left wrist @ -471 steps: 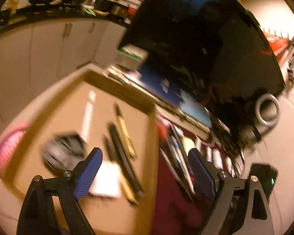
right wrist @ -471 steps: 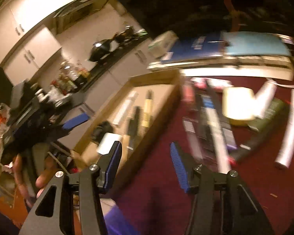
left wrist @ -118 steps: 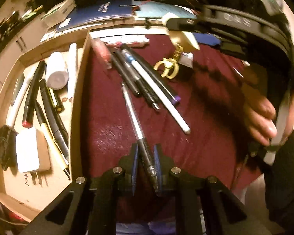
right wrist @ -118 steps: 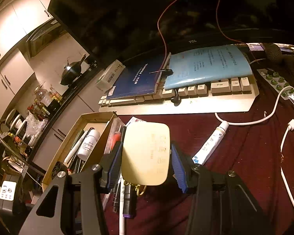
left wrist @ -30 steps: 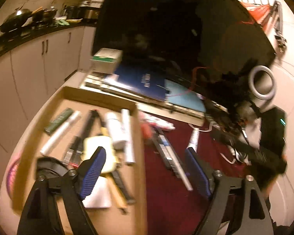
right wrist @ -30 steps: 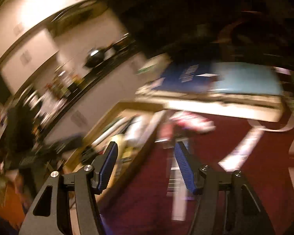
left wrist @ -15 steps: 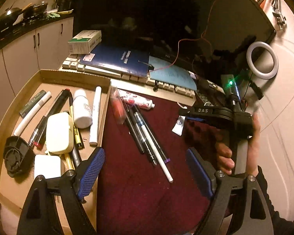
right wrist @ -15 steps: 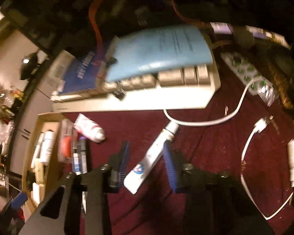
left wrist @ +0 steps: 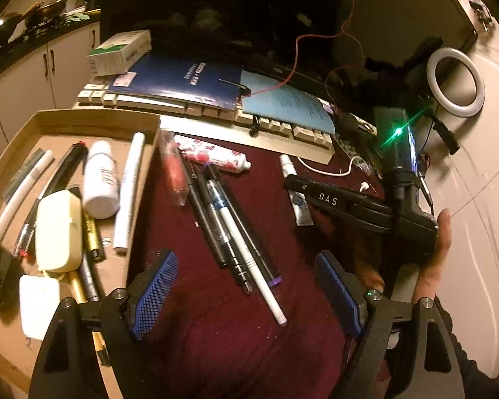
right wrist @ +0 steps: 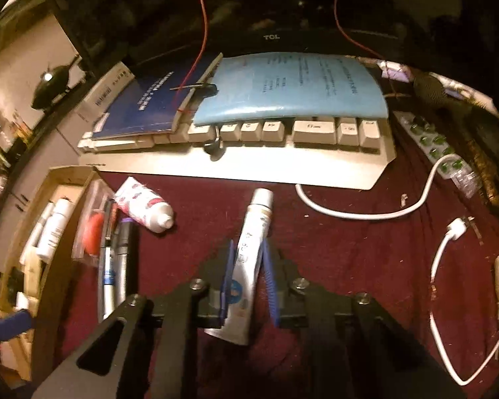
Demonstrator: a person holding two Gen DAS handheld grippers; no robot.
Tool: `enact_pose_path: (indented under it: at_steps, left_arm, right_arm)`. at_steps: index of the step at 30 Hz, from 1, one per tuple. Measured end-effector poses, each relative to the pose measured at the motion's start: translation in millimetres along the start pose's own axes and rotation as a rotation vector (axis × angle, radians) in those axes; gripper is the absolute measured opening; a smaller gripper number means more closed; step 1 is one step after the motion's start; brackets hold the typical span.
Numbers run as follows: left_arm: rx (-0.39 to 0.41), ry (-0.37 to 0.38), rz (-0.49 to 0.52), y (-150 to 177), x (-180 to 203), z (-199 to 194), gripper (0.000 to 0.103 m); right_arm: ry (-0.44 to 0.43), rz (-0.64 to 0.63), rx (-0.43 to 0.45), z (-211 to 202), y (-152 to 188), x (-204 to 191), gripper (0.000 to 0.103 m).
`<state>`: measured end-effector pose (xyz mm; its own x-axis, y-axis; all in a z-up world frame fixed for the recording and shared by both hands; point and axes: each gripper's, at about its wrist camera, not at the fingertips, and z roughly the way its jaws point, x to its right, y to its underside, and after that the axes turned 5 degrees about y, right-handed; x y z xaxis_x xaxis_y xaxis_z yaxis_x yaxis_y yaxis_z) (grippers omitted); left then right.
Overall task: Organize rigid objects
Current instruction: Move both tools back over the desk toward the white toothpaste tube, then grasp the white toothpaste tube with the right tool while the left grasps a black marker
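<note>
A white tube [right wrist: 259,219] lies on the maroon cloth in front of the keyboard. My right gripper [right wrist: 248,249] is closing on it, and its blue pads touch the tube's sides. In the left wrist view that gripper's black body [left wrist: 329,199] covers part of the tube [left wrist: 296,199]. My left gripper [left wrist: 243,262] hangs open above several pens [left wrist: 229,226] on the cloth, holding nothing. The cardboard tray [left wrist: 99,116] at left holds a cream case [left wrist: 58,229], a white bottle [left wrist: 99,179] and more pens.
A pink-patterned tube [right wrist: 143,206] and a red item in a clear bag [left wrist: 173,173] lie beside the tray. Behind stand a keyboard [right wrist: 236,166] under two booklets and a dark monitor. A white cable [right wrist: 366,214] and a blister pack [right wrist: 439,146] lie at right.
My right gripper dropped onto the white tube and its jaws narrowed around it. My left gripper stayed open and sank closer to the pens.
</note>
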<state>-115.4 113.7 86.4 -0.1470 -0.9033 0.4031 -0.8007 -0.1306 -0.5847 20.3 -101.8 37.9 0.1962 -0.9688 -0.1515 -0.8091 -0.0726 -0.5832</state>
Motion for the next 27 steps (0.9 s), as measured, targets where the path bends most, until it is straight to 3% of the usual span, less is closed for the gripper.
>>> enact_pose_path:
  at_steps: [2,6,8,11,13,16,19,23,27]
  left_arm:
    - [-0.008,-0.002,0.001,-2,0,6,0.088]
    - [-0.021,-0.005,0.006,-6,3,16,0.087]
    - [-0.020,-0.011,0.023,-10,6,19,0.087]
    - [-0.013,-0.005,0.049,-19,14,26,0.085]
    - [-0.018,0.022,0.064,-25,19,33,0.070]
    - [-0.070,0.022,0.065,-34,24,55,0.060]
    - [-0.128,0.000,0.027,-40,16,77,0.059]
    - [-0.141,-0.061,0.016,-45,9,83,0.057]
    - [-0.185,-0.061,-0.013,-41,5,89,0.057]
  right_arm:
    - [-0.038,-0.015,-0.008,1,2,-4,0.016]
    - [0.020,-0.096,0.005,-1,7,-19,0.016]
    - [0.027,-0.046,0.024,-6,6,-11,0.016]
    - [-0.031,0.035,0.073,-17,1,5,0.015]
    - [-0.063,0.077,0.096,-23,-1,14,0.015]
    - [-0.076,0.118,0.112,-27,-3,22,0.015]
    - [-0.098,0.158,0.095,-26,-4,31,0.015]
    - [-0.135,0.199,0.059,-20,-5,38,0.015]
    - [-0.136,0.202,0.055,-20,-4,37,0.015]
